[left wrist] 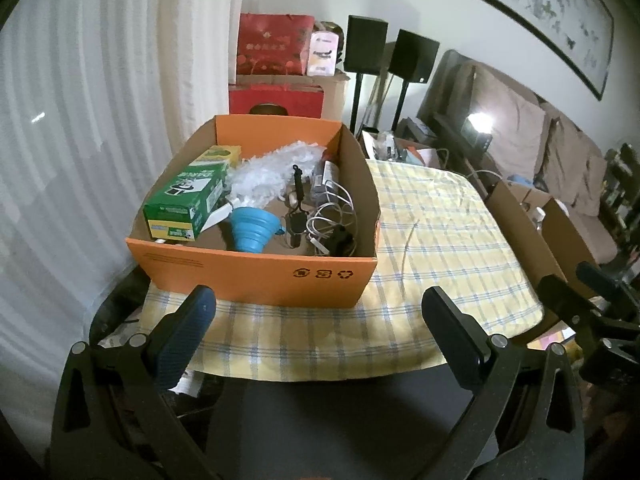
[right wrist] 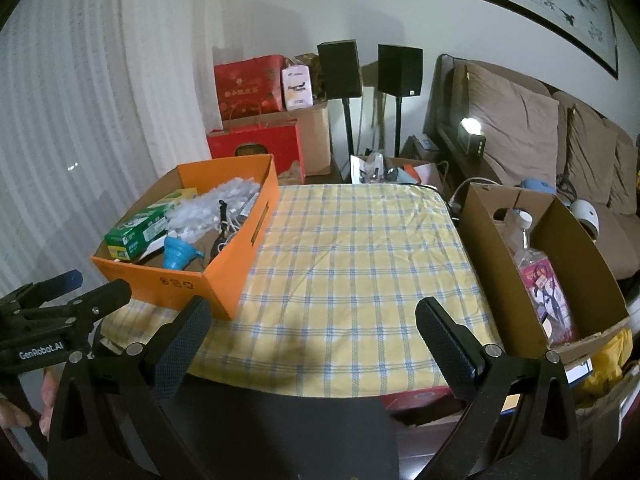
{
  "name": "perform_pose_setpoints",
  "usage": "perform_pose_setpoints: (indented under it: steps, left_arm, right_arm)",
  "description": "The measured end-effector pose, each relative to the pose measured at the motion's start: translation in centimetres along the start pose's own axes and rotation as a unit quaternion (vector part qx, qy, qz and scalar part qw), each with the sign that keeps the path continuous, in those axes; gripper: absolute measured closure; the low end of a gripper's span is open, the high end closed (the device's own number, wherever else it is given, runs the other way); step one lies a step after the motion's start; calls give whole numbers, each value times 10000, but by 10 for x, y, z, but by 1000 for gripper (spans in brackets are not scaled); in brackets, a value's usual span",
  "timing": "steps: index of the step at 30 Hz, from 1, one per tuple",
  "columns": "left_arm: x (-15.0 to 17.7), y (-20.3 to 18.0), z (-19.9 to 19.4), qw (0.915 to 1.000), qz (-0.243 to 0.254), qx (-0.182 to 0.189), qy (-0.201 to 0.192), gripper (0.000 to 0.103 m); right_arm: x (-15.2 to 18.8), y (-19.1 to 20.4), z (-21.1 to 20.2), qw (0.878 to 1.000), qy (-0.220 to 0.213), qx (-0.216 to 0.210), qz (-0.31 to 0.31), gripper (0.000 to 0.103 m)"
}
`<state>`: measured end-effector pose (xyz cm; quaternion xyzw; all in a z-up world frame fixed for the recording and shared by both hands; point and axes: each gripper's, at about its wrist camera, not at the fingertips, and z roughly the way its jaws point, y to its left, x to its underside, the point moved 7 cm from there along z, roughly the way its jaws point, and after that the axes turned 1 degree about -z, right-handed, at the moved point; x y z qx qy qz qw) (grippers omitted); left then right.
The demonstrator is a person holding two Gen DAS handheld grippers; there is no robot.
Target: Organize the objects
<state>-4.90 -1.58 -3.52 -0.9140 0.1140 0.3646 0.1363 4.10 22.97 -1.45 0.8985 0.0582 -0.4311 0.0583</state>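
An orange cardboard box [left wrist: 256, 276] stands on the left part of a yellow checked tablecloth [left wrist: 432, 248]. It holds a green carton [left wrist: 184, 204], a blue folding funnel [left wrist: 254, 230], a white fluffy duster [left wrist: 272, 172], white cables [left wrist: 332, 216] and a black strap. My left gripper [left wrist: 318, 312] is open and empty, just in front of the box. My right gripper [right wrist: 314, 320] is open and empty above the cloth's near edge, with the orange box [right wrist: 208, 280] to its left. The left gripper also shows in the right wrist view [right wrist: 72, 292].
A brown cardboard box [right wrist: 576, 248] with a plastic bottle [right wrist: 524, 240] and a pink packet stands right of the table. Red gift bags [right wrist: 256, 84], two black speakers on stands [right wrist: 400, 70] and a sofa [right wrist: 520, 132] are behind. White curtains hang left.
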Motion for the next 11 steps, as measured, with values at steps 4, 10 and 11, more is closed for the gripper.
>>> perform_pose_setpoints:
  steps: [4, 10, 11]
  left_arm:
    - [0, 0, 0, 10000, 1, -49, -19, 0]
    - [-1, 0, -1, 9999, 56, -119, -83, 0]
    - [-1, -1, -1, 9999, 61, -98, -102, 0]
  right_arm:
    - [-1, 0, 0, 10000, -6, 9, -14, 0]
    - [0, 1, -1, 10000, 17, 3, -13, 0]
    - [0, 0, -1, 10000, 18, -5, -11, 0]
